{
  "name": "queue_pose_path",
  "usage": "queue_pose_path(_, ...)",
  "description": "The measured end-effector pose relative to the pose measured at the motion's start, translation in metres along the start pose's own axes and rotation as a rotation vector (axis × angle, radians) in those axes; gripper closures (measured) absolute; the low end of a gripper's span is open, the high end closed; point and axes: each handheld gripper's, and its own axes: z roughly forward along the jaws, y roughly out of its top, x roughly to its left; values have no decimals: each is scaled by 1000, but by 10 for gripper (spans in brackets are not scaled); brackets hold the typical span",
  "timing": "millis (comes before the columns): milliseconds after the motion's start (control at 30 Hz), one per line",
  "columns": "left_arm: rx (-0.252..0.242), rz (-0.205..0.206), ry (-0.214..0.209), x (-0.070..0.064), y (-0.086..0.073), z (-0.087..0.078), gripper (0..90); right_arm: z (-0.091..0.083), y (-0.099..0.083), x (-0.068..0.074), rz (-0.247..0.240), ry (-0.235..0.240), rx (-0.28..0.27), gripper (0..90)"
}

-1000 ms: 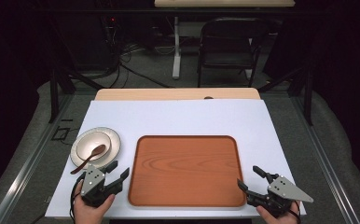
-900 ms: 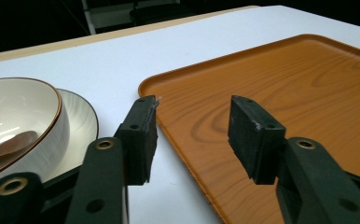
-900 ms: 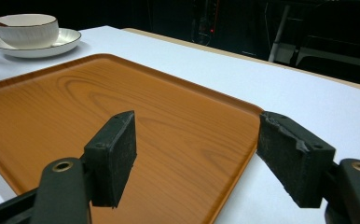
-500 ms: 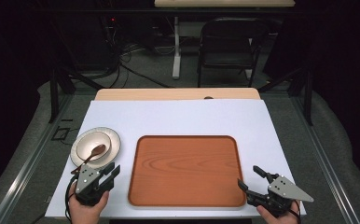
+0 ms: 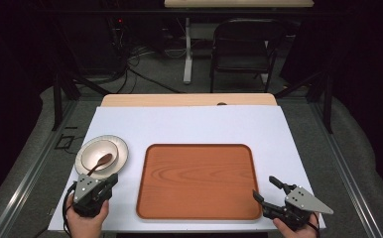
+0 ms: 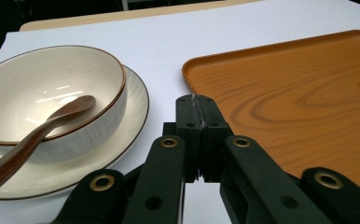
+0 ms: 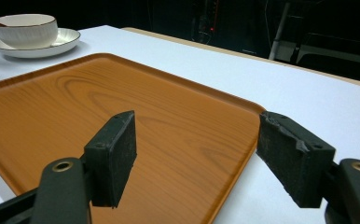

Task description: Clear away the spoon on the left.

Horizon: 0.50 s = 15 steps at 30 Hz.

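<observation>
At the near left of the white desk, the left tongs sit in the person's left hand with the jaws pressed flat together, gripping nothing. Just beyond their tips stands a cream bowl on a matching plate, a brown wooden spoon resting inside with its handle leaning over the bowl's near rim. Beside the plate, filling the middle of the desk, lies a wood-grain tray, bare. At the near right, the right tongs hover at the tray's near right corner, jaws spread wide and empty, one over the tray, the other over the desk.
</observation>
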Motion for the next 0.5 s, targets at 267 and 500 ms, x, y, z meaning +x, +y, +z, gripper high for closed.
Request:
queue_pose_path(267,4,-55,34,10,-1,-3,890,0,0,0,2,-1,-1,280)
queue_pose_path(500,4,-86,55,18,-2,-5,890,0,0,-1,4,0,0,280)
